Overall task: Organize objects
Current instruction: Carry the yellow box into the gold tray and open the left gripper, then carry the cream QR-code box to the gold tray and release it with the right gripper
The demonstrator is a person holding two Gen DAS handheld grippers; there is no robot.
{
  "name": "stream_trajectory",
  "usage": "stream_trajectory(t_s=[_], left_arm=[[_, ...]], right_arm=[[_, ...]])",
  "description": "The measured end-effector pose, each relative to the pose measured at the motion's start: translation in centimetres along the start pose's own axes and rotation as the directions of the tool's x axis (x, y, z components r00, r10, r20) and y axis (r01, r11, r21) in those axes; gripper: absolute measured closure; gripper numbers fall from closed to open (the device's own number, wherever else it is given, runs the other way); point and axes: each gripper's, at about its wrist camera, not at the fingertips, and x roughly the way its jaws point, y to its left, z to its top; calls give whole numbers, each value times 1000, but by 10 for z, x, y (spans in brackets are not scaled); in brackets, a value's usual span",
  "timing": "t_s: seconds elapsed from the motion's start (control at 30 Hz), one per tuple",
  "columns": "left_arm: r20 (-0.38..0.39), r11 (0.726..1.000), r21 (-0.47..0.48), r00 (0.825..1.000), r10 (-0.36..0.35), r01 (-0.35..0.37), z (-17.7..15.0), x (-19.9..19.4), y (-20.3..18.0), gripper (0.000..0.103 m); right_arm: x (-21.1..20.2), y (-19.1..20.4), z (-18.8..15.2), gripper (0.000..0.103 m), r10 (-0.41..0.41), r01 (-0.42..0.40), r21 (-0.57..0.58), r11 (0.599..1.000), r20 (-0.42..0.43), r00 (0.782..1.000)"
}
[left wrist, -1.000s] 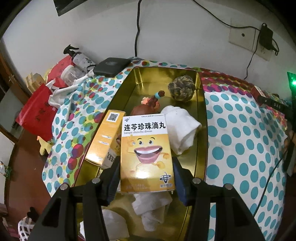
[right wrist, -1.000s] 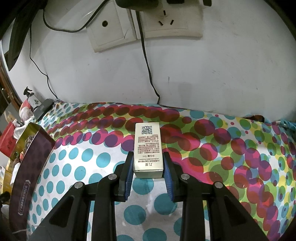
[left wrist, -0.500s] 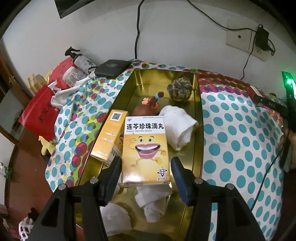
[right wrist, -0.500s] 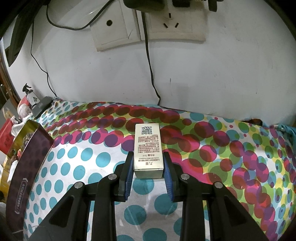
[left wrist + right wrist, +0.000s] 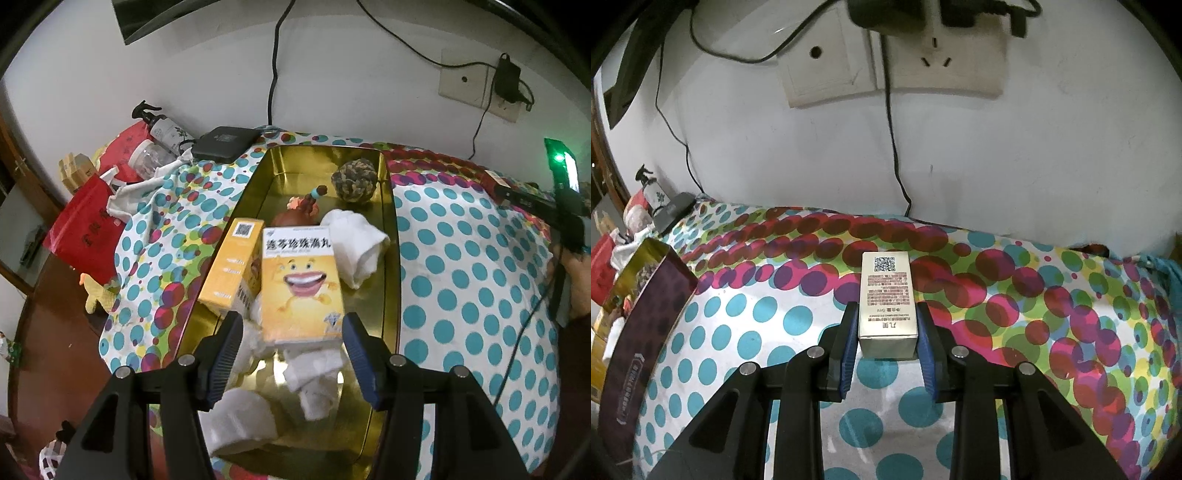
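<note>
Left gripper [image 5: 291, 345] stands apart, clear of the yellow medicine box [image 5: 301, 284] lying in the gold tin [image 5: 389, 236] on white cloths. Right gripper [image 5: 887, 341] is clamped on the silver carton [image 5: 887, 299], right of the tin. Judged light, stiff cardboard, crushable; grip the long side walls.

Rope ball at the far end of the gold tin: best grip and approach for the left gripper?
Take the rope ball across its middle, from above. It sits in the gold tin's far right corner, close to the right wall, so a sideways approach looks blocked. It is round, so any jaw angle should do. The left gripper is open.
</note>
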Motion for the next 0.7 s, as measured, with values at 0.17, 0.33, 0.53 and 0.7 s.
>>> stream_trajectory(t_s=[0.17, 0.33, 0.53, 0.7], left_arm=[[23, 999, -28, 999, -22, 23, -13, -17, 24, 41], [54, 994, -98, 998, -42, 47, -21, -29, 49, 32], [71, 978, -161, 990, -124, 134, -31, -35, 57, 32], [83, 972, -154, 983, -164, 175, -44, -41, 53, 32]], right_arm=[[-8, 8, 0, 74, -23, 26, -54, 998, 48, 999], [-17, 14, -2, 74, -49, 55, -77, 996, 82, 995], [-56, 31, -2, 74, 3, 2, -76, 997, 67, 998], [-118, 71, 2, 74, 62, -46, -143, 989, 112, 992]])
